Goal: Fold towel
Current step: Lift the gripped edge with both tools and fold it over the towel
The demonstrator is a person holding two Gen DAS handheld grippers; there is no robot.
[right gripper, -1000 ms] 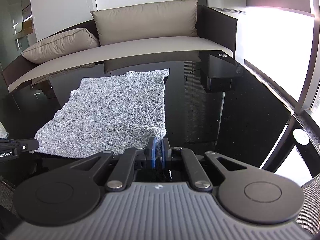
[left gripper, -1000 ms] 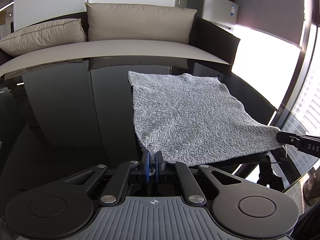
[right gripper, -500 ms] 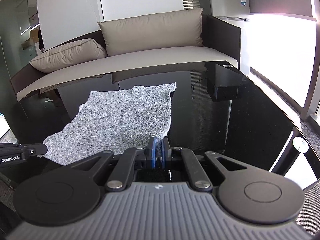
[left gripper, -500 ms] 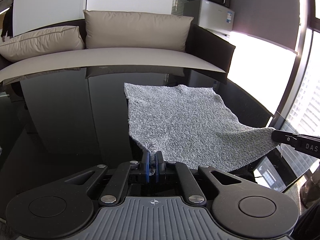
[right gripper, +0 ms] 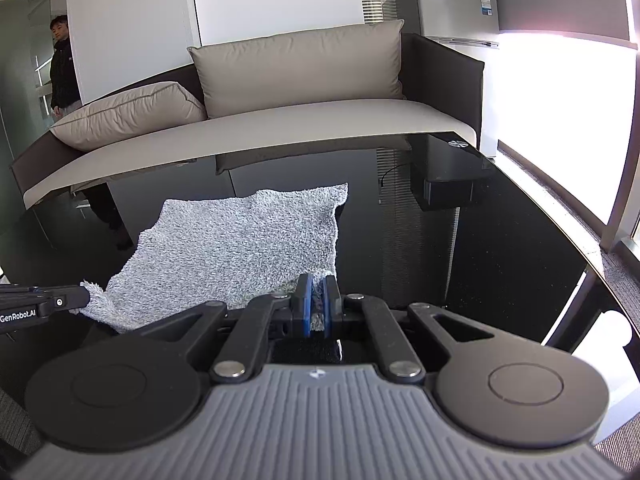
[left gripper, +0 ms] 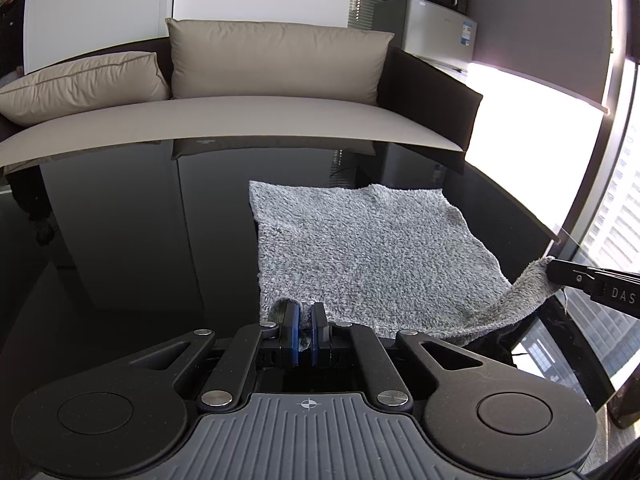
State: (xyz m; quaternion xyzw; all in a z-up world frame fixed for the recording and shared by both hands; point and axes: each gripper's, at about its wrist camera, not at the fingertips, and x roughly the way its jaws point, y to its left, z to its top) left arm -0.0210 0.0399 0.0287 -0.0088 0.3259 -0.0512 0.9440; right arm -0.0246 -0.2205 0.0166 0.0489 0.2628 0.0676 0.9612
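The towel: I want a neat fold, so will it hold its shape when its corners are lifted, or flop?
Likely floppy: the towel sags between the left gripper and right gripper, each shut on a near corner. Its fluffy pile suggests the fingers will not slip. On the glossy table it may slide.

The left tongs [left gripper: 305, 322] are clamped on the near left corner of a grey towel [left gripper: 368, 252] lying on the glossy black counter [left gripper: 132, 248]. At the right, the right tongs [left gripper: 560, 272] grip the raised near right corner. A beige sofa [left gripper: 260, 116] stands beyond.
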